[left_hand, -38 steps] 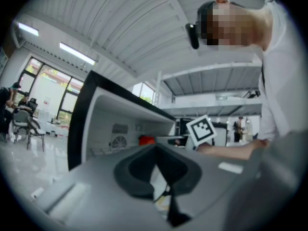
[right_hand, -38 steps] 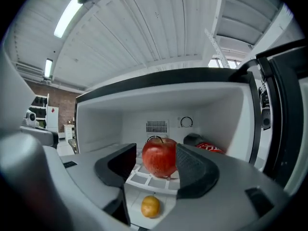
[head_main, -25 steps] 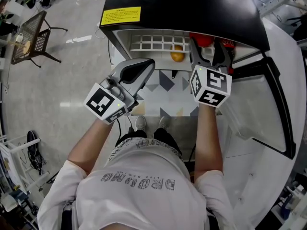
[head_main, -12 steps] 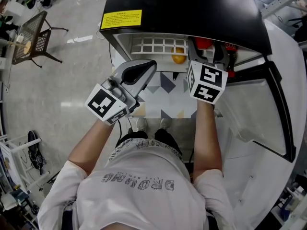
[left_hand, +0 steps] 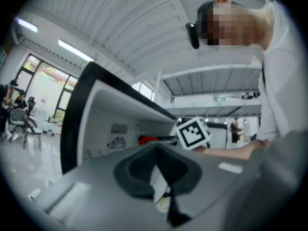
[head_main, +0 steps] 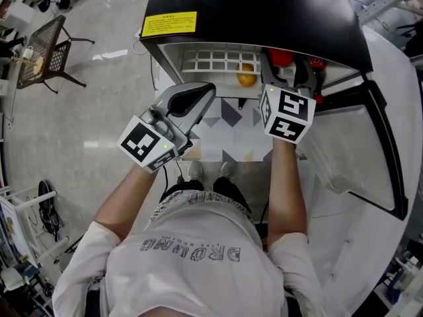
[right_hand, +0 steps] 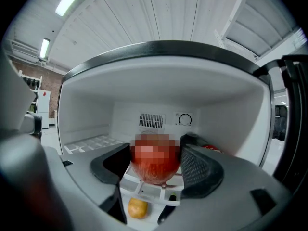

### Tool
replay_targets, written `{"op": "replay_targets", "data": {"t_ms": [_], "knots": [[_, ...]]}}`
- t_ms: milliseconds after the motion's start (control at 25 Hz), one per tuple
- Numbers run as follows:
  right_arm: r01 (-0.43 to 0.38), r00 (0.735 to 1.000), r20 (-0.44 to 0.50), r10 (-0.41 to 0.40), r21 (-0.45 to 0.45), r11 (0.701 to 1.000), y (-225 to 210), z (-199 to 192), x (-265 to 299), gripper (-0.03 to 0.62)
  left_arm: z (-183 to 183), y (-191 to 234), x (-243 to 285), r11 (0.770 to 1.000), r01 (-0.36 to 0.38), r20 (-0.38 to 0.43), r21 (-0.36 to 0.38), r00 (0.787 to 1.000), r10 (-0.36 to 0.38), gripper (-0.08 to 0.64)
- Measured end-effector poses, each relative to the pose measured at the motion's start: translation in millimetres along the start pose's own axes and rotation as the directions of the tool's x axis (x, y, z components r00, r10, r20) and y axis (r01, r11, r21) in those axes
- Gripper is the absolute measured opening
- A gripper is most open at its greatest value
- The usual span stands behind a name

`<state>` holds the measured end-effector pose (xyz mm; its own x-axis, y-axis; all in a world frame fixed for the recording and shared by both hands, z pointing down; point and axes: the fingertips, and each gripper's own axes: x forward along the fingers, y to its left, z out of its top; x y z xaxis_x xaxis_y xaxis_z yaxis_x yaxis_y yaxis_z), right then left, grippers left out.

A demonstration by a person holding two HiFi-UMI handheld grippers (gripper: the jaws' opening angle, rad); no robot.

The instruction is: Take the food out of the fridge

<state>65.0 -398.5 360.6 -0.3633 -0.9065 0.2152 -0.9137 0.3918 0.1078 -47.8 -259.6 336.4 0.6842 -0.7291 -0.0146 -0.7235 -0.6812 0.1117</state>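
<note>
Red apple (right_hand: 153,173) | right tongs (right_hand: 156,157) pinching it in fridge (head_main: 251,5) | left tongs (left_hand: 161,170) pressed together, empty | risk: round skin slips, apple drops.

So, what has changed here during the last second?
The right gripper shifted slightly forward and to the left, toward the fridge. Its jaws are on the red apple. No taking or letting go shows. The left gripper, its jaws together, and the orange fruit stayed in place.
</note>
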Motion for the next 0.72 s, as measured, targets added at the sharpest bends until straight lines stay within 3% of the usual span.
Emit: {"op": "replay_targets", "data": {"t_ms": [720], "knots": [[-0.023,0.998,0.06,0.023,-0.008,1.0,25.4,17.4,-70.3,0.295,8.2,-25.6,-36.0,1.0,0.024,0.021,0.015,0.999,-0.024,0.008]]}}
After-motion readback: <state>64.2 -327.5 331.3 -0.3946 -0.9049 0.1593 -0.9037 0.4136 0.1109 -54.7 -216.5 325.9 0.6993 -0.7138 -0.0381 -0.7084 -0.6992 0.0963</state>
